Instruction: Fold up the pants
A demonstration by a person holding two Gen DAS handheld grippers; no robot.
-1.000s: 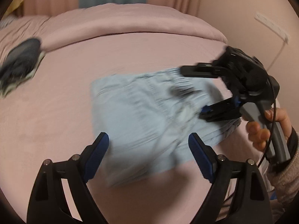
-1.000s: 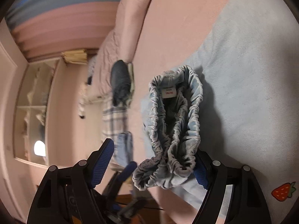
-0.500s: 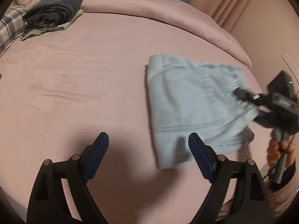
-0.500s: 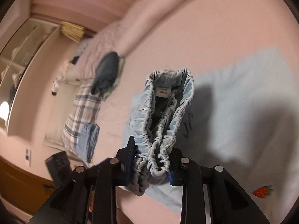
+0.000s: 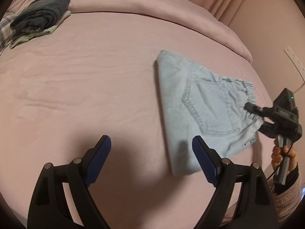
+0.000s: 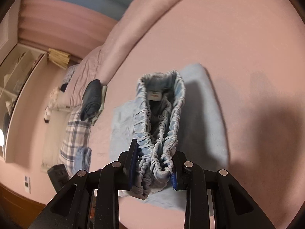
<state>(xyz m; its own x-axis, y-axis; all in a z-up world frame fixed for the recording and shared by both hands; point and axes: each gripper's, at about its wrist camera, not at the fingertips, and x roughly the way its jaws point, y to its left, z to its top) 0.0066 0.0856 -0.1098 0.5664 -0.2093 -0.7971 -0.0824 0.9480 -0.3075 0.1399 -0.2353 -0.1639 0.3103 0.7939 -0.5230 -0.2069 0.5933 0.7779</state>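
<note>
Pants [image 5: 202, 110] lie folded on the pink bed [image 5: 95, 76], and the right gripper [image 6: 154, 164] has just clamped their gathered waistband, ready to carry or fold again. Left gripper [image 5: 150, 160] hovers wide, holding nothing. Folded dark clothes [image 5: 38, 21] sit well apart; nothing blocks.

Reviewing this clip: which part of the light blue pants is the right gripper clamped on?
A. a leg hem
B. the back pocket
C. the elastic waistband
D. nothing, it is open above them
C: in the right wrist view the right gripper has its pads pressed on the gathered waistband of the pants, with the label showing inside it.
</note>
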